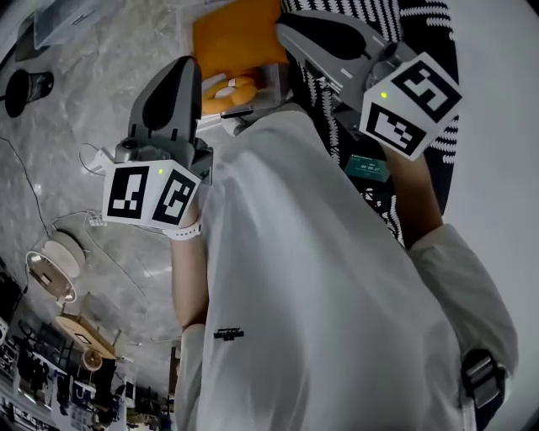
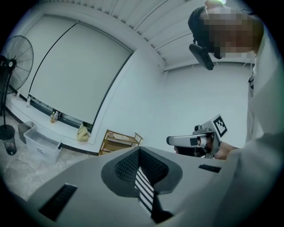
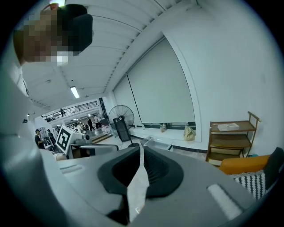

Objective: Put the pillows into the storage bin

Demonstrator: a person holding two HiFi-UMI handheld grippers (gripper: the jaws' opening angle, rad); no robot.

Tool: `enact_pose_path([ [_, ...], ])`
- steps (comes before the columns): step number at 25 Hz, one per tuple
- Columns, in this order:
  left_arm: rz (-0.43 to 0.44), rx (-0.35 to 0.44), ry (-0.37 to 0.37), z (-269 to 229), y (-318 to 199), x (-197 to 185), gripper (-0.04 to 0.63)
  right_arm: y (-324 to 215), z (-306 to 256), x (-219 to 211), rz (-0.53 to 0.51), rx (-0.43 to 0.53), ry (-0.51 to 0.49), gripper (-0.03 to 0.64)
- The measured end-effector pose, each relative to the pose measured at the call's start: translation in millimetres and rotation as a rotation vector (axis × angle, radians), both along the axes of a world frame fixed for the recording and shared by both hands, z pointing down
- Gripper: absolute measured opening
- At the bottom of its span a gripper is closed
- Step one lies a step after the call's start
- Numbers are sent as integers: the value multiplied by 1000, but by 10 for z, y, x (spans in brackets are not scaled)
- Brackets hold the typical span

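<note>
Both grippers are raised in front of the person's white shirt. My left gripper (image 1: 181, 67) (image 2: 142, 177) is shut on a strip of black-and-white striped fabric (image 2: 144, 188). A striped pillow (image 1: 387, 13) shows behind and below my right gripper (image 1: 290, 29) (image 3: 138, 173), whose jaws are shut on a thin pale fold of fabric (image 3: 138, 186). I cannot tell whether that fold belongs to the striped pillow. An orange pillow (image 1: 236, 34) (image 3: 242, 164) lies beyond the grippers. Beside it, low down, is more striped fabric (image 3: 255, 184).
A clear plastic bin (image 2: 42, 144) stands on the marbled floor by the window wall, near a black standing fan (image 2: 15, 57) (image 3: 120, 122). A wooden shelf unit (image 2: 117, 142) (image 3: 230, 137) stands against the wall. Cables (image 1: 93, 219) trail over the floor at left.
</note>
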State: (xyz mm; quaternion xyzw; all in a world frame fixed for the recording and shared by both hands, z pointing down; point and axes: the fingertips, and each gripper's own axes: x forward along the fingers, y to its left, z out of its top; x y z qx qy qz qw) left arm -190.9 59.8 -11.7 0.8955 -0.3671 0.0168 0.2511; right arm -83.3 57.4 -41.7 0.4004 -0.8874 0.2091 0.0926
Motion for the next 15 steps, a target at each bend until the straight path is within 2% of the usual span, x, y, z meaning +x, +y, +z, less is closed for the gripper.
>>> enact_pose_path([
  [6, 1, 49, 9, -259, 40, -18, 8, 150, -345, 24, 31, 87, -19, 37],
  [11, 17, 61, 7, -261, 158, 51, 8, 257, -380, 126, 27, 165, 22, 31],
  [15, 30, 66, 2, -272, 201, 51, 8, 279, -350, 130, 29, 190, 53, 31],
])
